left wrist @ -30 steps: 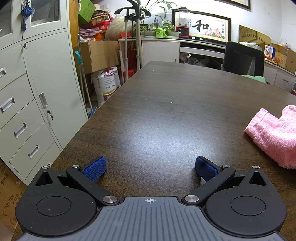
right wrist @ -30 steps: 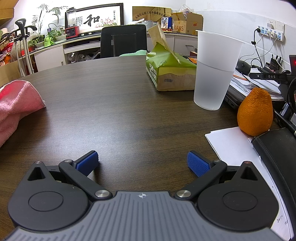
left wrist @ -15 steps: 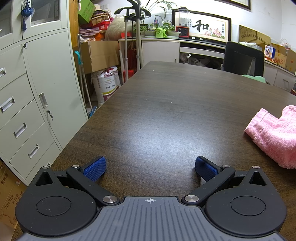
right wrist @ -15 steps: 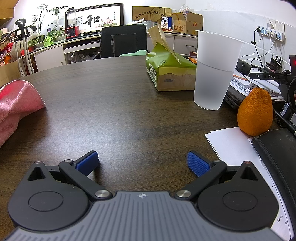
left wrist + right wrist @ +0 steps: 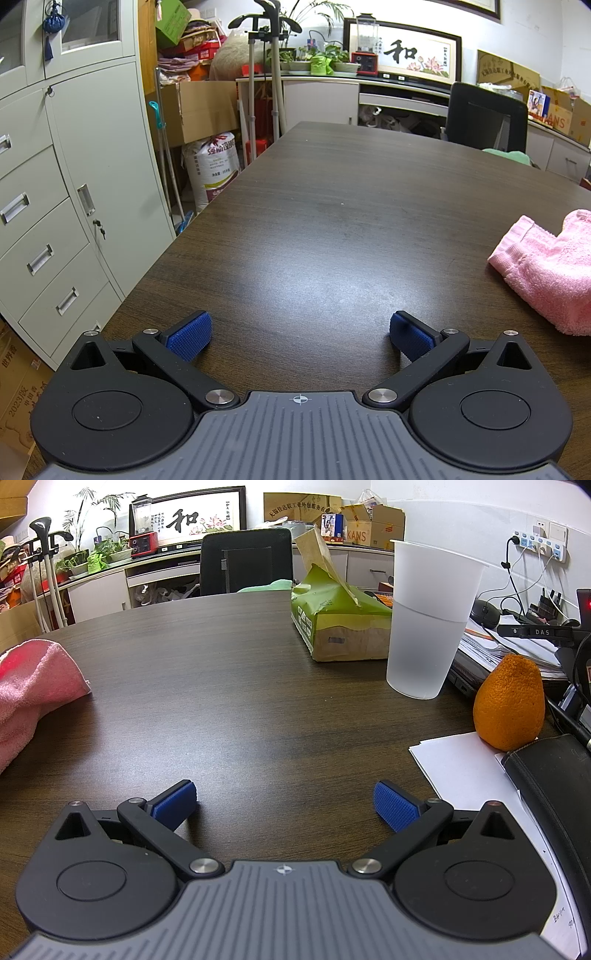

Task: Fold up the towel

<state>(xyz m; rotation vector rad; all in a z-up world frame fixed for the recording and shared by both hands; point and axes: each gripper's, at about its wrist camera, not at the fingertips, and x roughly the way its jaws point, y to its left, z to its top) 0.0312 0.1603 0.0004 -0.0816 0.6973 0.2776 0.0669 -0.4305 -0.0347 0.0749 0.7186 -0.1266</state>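
A pink towel (image 5: 546, 266) lies crumpled on the dark wooden table (image 5: 332, 221), at the right edge of the left wrist view. It also shows at the left edge of the right wrist view (image 5: 33, 690). My left gripper (image 5: 300, 336) is open and empty, low over the table, to the left of the towel. My right gripper (image 5: 284, 803) is open and empty, low over the table, to the right of the towel. The towel lies between the two grippers, apart from both.
To the right stand a frosted plastic cup (image 5: 430, 620), a green tissue pack (image 5: 338, 627), an orange (image 5: 509, 701), white papers (image 5: 469, 775) and a black case (image 5: 554, 775). A black chair (image 5: 245, 563) stands at the far side. Grey cabinets (image 5: 55, 184) stand past the table's left edge.
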